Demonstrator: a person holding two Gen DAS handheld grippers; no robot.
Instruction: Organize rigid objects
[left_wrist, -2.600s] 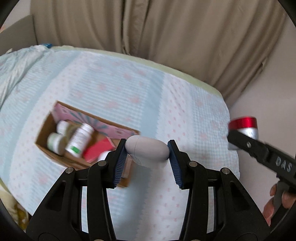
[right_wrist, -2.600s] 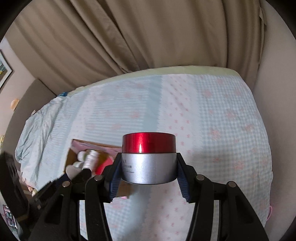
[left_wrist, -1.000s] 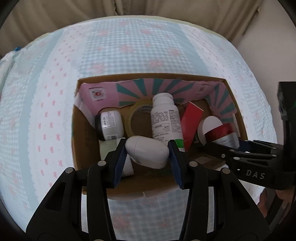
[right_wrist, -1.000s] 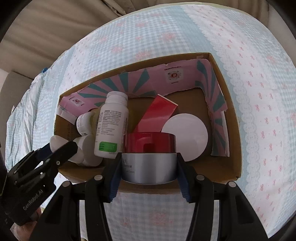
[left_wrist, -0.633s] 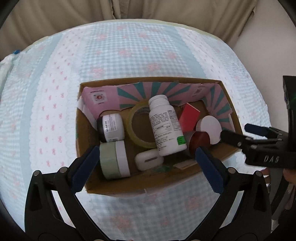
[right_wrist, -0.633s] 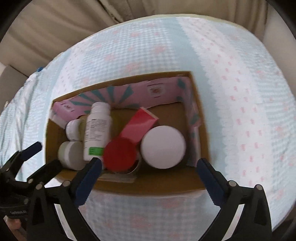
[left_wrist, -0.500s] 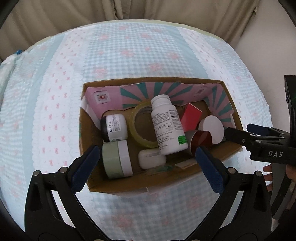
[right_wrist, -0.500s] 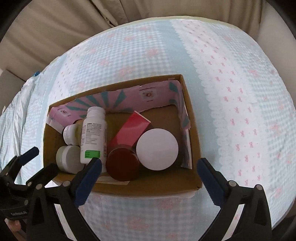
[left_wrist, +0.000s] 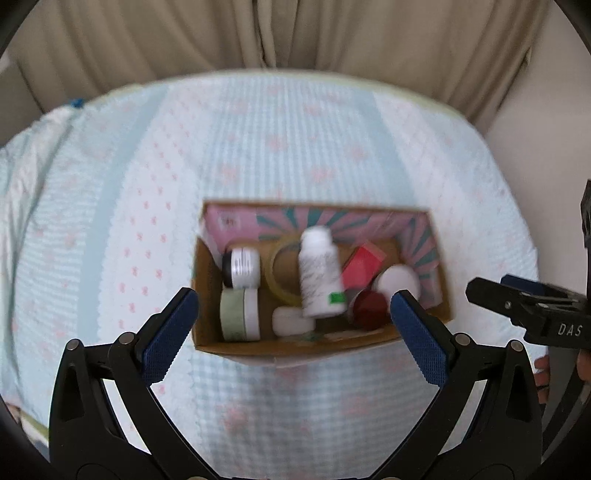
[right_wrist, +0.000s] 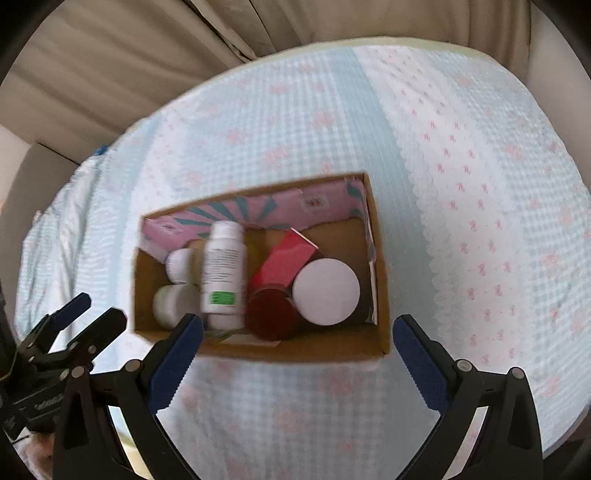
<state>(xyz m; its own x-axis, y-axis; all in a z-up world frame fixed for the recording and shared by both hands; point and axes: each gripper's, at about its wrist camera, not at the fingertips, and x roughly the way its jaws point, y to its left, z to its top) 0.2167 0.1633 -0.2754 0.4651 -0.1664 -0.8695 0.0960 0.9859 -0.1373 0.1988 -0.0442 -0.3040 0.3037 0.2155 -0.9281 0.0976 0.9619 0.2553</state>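
I've pulled both tools back from the cardboard box, which now sits smaller at frame centre. My left tool and right tool are spread wide, empty. The white case and red-lidded jar lie inside (both released), beside the white bottle.

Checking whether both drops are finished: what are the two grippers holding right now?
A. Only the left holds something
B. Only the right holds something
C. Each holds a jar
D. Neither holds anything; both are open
D. The left gripper and the right gripper both have their fingers spread wide with nothing between them, while the red-lidded jar and the small white case lie inside the cardboard box.
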